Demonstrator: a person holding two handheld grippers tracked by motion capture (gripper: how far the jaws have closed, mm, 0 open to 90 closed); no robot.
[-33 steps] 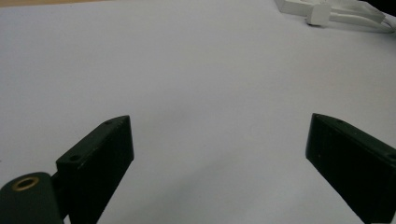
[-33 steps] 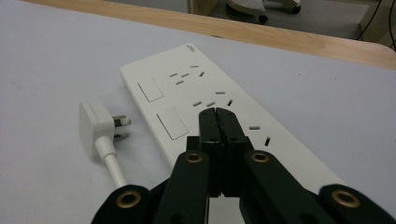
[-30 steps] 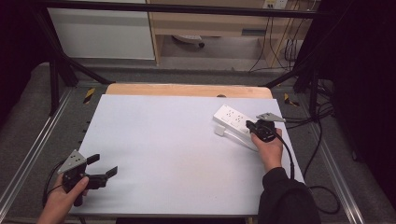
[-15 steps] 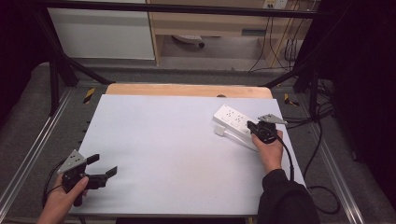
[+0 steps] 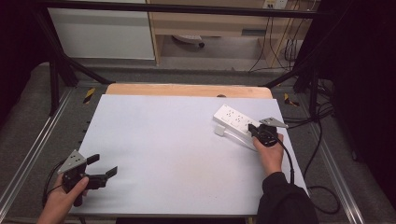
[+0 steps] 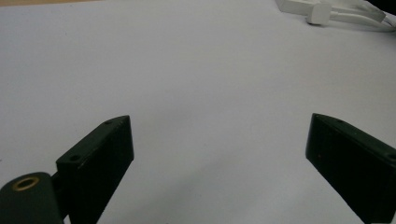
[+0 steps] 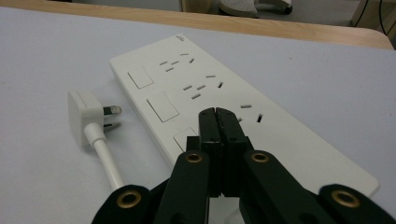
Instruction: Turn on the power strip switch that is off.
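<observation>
A white plastic power strip (image 5: 235, 122) with three rows of sockets and three square switches lies flat near the right edge of the pale grey worktop (image 5: 177, 149), set at a slant with one end toward the far right corner. Just beside its long side rests its white moulded plug (image 7: 88, 114), metal pins pointing at the strip, with the thick white cable (image 7: 106, 163) running from it toward the near edge.

The right gripper (image 7: 215, 114), black and held in a person's hand with a dark sleeve, sits over the near end of the strip. Its two jaws are pressed flat together with nothing between them, their tips above the strip's top face beside the nearest switch; whether they touch the plastic cannot be told. A grey three-cornered plate tops this gripper in the high view (image 5: 254, 129).

Well apart, at the worktop's near left corner, the left gripper (image 5: 103, 167) hangs low above the bare surface in the person's other hand. Its jaws stand wide apart and hold nothing, and point across the worktop toward the strip.

A strip of light wooden board (image 5: 187, 90) shows along the worktop's far edge.
</observation>
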